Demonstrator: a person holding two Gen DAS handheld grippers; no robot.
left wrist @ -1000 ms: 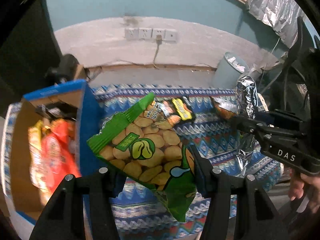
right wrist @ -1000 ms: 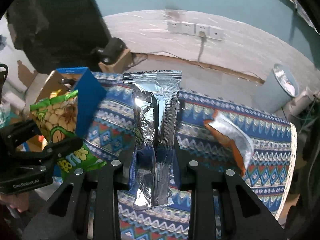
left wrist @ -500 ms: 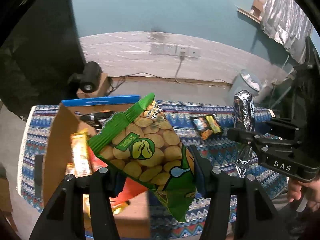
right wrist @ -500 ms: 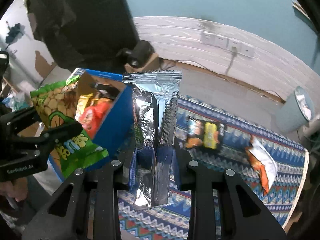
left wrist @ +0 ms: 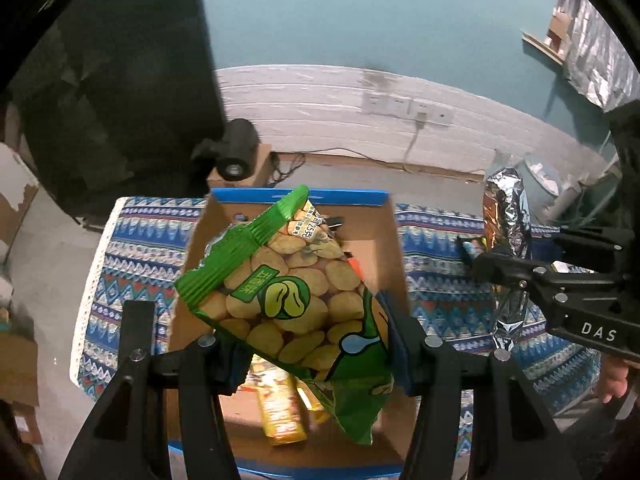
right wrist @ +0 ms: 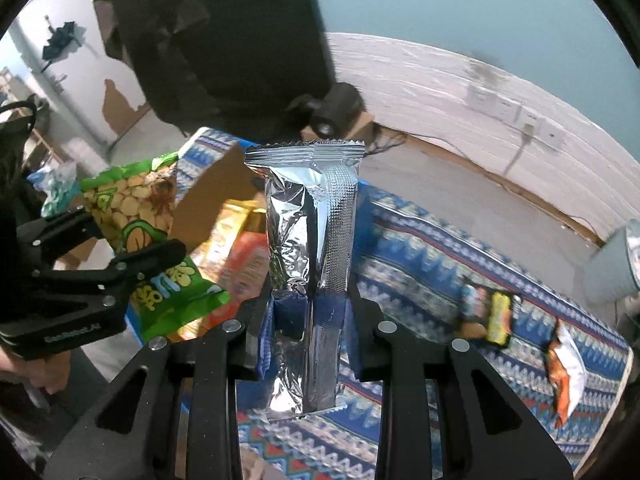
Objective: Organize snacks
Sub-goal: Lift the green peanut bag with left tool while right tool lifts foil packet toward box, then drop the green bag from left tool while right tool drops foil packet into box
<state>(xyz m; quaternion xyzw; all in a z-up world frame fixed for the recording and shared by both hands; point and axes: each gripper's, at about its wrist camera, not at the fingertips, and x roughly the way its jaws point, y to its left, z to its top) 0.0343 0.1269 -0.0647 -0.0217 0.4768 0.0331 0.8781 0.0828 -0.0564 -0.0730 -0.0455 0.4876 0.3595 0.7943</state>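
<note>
Two packets are in my grippers. The left gripper (left wrist: 312, 344) is clamped on a green snack bag (left wrist: 296, 300), which juts up and away from the fingers, tilted, directly over the open cardboard box (left wrist: 380, 248). Just under that gripper, in the near part of the box, lies a yellow packet (left wrist: 280, 412); past the bag only the bare box wall and its blue rim show. The box stands on a patterned cloth (left wrist: 132, 248) that spreads to either side of the tool.

The right gripper (right wrist: 308, 320) is closed tight on a silver foil pouch (right wrist: 308, 248), standing upright between the pads and blocking most of my view ahead. Left of it sits the box with orange and yellow packets inside, and the left gripper with its green bag hangs at that side. To the right of my right tool, well apart on the cloth, lie a dark packet with yellow print (right wrist: 488, 312) and, further right, an orange-and-white packet (right wrist: 564, 372). Both tools point steeply down. Beyond the table a black camera-like device (left wrist: 236, 152) sits on a small carton, and a grey bin (right wrist: 616, 268) stands off right.
</note>
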